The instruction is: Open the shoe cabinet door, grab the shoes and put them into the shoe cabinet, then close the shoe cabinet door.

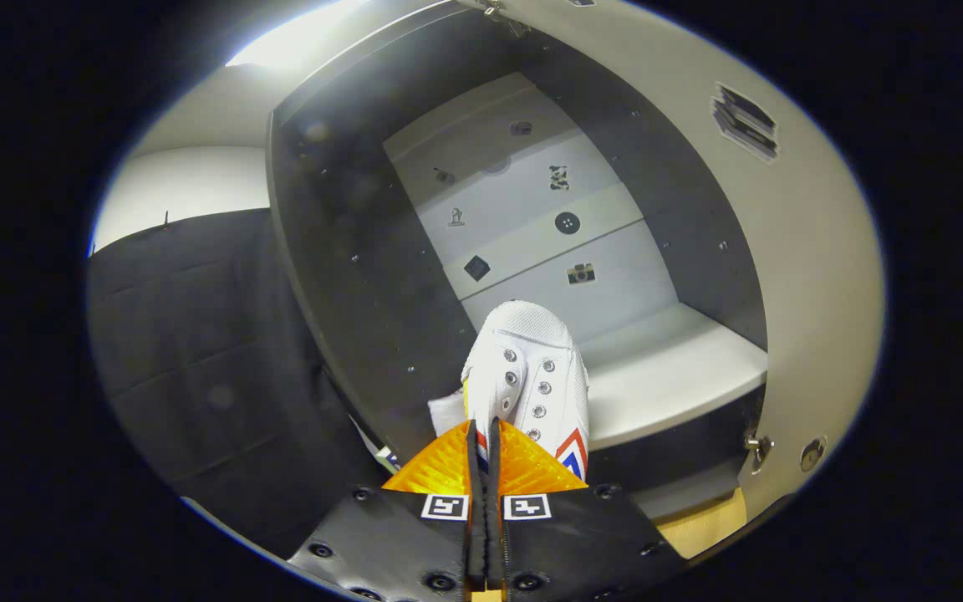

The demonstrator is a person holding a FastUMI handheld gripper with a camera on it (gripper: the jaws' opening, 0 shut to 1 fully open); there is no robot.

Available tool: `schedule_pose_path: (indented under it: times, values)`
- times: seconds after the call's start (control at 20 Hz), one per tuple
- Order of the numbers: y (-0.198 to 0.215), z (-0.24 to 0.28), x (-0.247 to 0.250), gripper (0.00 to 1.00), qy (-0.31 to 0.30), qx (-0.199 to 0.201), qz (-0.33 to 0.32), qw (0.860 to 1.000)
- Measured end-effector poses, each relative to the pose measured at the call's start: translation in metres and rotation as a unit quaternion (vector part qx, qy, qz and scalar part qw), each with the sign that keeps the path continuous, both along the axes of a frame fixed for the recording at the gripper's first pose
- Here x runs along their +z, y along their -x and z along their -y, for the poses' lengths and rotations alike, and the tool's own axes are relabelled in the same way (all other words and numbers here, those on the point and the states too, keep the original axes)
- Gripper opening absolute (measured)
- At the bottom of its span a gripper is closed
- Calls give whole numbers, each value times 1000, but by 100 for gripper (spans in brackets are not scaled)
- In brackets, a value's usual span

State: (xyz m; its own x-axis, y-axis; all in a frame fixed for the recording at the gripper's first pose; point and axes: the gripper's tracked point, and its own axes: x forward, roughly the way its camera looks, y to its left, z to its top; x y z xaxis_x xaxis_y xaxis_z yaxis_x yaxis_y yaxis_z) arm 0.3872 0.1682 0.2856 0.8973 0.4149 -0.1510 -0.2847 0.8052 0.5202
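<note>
My gripper (pixel 484 435) is clenched on the white sneaker (pixel 527 368); both fingers pinch the edge of its collar, almost touching. The sneaker's toe points ahead into the open shoe cabinet (pixel 364 251), above the front of the white shelf (pixel 674 376). The cabinet door (pixel 791 276) stands swung open beside the shelf. Small stickers mark the pale back panel (pixel 523 209).

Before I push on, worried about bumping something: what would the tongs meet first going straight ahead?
The tongs, shut on the white shoe, point into the open cabinet. The shoe's toe would likely reach the pale back panel above the shelf first; depth is unclear.
</note>
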Motion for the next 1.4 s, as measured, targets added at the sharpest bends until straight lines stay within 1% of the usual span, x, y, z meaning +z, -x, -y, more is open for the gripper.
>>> schedule_pose_path:
  times: [0.1,0.15,0.2,0.3,0.5,0.6,0.8,0.95,1.0,1.05,1.1,1.15,1.25,1.3,1.4]
  values:
    - [-34,5,7,1,3,-23,12,1000]
    - [-60,7,15,1,6,-33,17,999]
    - [-78,7,20,1,11,-43,20,999]
    - [-103,8,20,1,21,-60,20,998]
    - [-140,2,2,2,37,-72,-11,997]
    - [-153,1,-6,1,43,-80,-18,996]
    - [-166,4,-22,2,45,-100,-41,993]
    - [-163,14,-29,3,50,-116,-61,990]
    - [-158,14,-33,6,57,-113,-71,989]
    - [-151,13,-27,7,55,-98,-61,992]
    - [-150,9,-22,16,49,-91,-43,994]
    - [-141,13,-8,19,53,-92,-27,994]
    - [-126,20,6,68,78,-100,-1,992]
    - [-112,22,20,92,91,-103,13,990]
    - [-82,25,43,93,116,-104,47,987]
